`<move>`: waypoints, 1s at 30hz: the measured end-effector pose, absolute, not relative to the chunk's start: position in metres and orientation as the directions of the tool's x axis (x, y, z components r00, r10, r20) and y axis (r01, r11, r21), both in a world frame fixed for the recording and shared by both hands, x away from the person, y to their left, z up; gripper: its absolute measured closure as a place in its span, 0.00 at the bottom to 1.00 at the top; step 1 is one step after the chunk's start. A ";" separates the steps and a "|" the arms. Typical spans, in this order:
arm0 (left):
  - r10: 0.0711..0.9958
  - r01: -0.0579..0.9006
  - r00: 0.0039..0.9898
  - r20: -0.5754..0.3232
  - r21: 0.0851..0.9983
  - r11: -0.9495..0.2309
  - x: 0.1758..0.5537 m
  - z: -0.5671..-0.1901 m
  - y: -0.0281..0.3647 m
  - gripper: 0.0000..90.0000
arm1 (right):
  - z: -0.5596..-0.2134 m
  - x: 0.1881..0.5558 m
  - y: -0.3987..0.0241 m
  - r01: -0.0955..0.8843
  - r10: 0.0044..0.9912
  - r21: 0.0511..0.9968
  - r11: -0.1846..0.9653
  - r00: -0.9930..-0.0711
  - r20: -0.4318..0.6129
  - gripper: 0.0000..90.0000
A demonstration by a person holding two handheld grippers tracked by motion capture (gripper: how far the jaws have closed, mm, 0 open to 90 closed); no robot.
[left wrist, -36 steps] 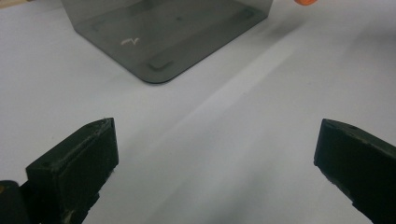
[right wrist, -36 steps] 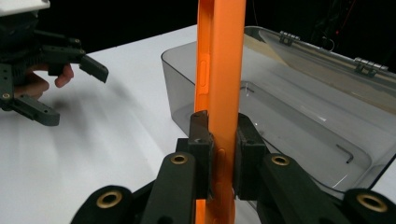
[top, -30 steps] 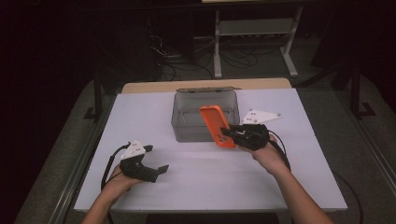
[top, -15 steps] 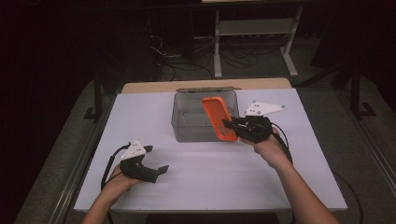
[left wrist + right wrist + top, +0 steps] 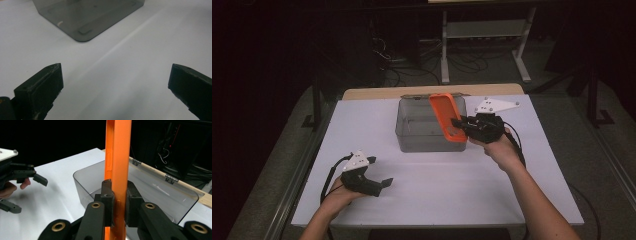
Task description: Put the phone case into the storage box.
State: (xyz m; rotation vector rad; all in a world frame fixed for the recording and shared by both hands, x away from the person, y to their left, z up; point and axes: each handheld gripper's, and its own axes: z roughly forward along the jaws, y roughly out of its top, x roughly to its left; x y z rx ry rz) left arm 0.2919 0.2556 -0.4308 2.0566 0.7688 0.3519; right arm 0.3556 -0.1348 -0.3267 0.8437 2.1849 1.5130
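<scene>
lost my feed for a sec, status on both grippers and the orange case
Right gripper shut on orange phone case, held above grey bin. Left gripper open, low over white table. Nothing in the way.

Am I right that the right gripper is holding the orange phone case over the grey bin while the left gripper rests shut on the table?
Not quite: the left gripper is open, its jaws wide apart in the left gripper view. The right gripper does clamp the orange phone case over the grey bin.

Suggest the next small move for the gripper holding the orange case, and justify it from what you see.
Probably lower it. The right gripper is shut on the orange case, which hangs at the right end of the open grey bin.
</scene>
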 end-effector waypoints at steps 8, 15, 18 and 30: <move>0.638 0.385 0.769 -0.037 0.824 -0.416 0.292 -0.430 0.256 0.00 | -0.317 0.370 -0.134 0.272 0.664 0.927 0.259 -0.747 0.034 0.88; 0.639 0.387 0.768 -0.039 0.823 -0.415 0.292 -0.430 0.256 0.00 | -0.313 0.387 -0.130 0.313 0.685 0.902 0.298 -0.728 0.027 0.88; 0.638 0.386 0.769 -0.038 0.823 -0.416 0.292 -0.430 0.256 0.00 | -0.312 0.395 -0.128 0.336 0.695 0.887 0.318 -0.719 0.023 0.88; 0.638 0.382 0.769 -0.040 0.829 -0.409 0.291 -0.430 0.256 0.00 | -0.311 0.412 -0.122 0.382 0.710 0.847 0.369 -0.704 0.009 0.88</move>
